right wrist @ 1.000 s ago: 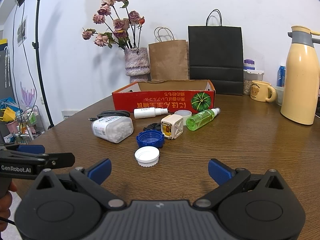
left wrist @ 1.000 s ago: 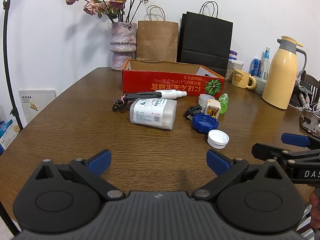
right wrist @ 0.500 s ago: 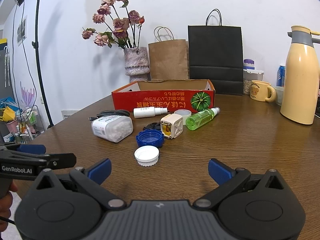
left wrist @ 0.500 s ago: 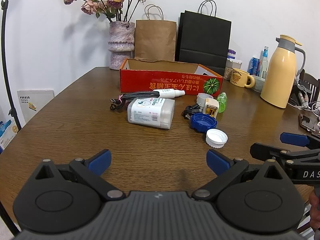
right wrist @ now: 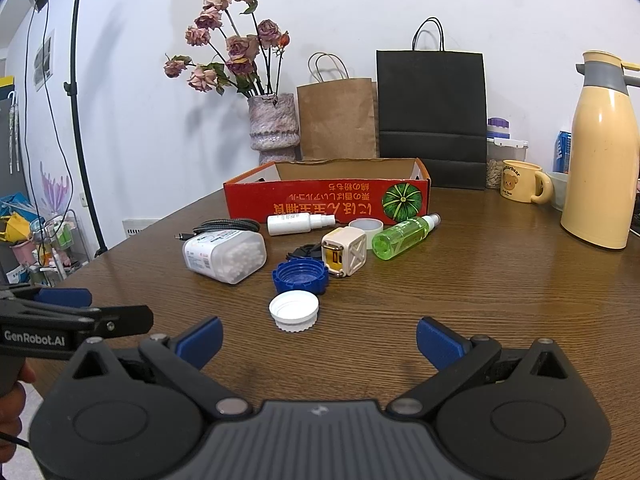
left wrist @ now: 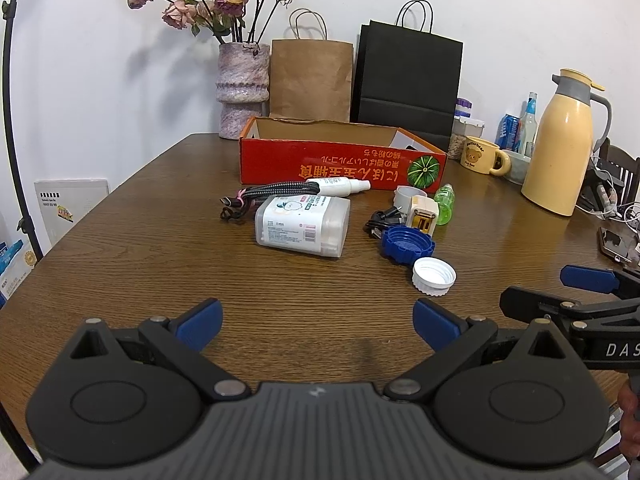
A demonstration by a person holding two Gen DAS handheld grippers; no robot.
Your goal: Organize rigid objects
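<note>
A red cardboard box (left wrist: 340,166) (right wrist: 320,200) stands open at the table's middle back. In front of it lie a clear cotton-swab box (left wrist: 304,226) (right wrist: 224,254), a blue cap (left wrist: 407,245) (right wrist: 301,276), a white cap (left wrist: 434,276) (right wrist: 294,311), a white charger cube (left wrist: 424,219) (right wrist: 344,252), a green spray bottle (left wrist: 444,208) (right wrist: 404,232), a white spray bottle (left wrist: 336,186) (right wrist: 298,223), a tape roll (right wrist: 365,226) and a braided cable (left wrist: 264,196). My left gripper (left wrist: 318,322) is open and empty, well short of the objects. My right gripper (right wrist: 318,338) is open and empty just before the white cap.
A flower vase (left wrist: 242,88), a brown bag (left wrist: 311,78) and a black bag (left wrist: 408,80) line the wall. A yellow jug (left wrist: 558,152), a bear mug (left wrist: 482,156) and bottles stand at the right. A phone (left wrist: 616,242) lies near the right edge. A light stand (right wrist: 78,112) rises at left.
Both grippers have shifted only slightly; the view of the objects drifted a little. Both stay open and empty.
</note>
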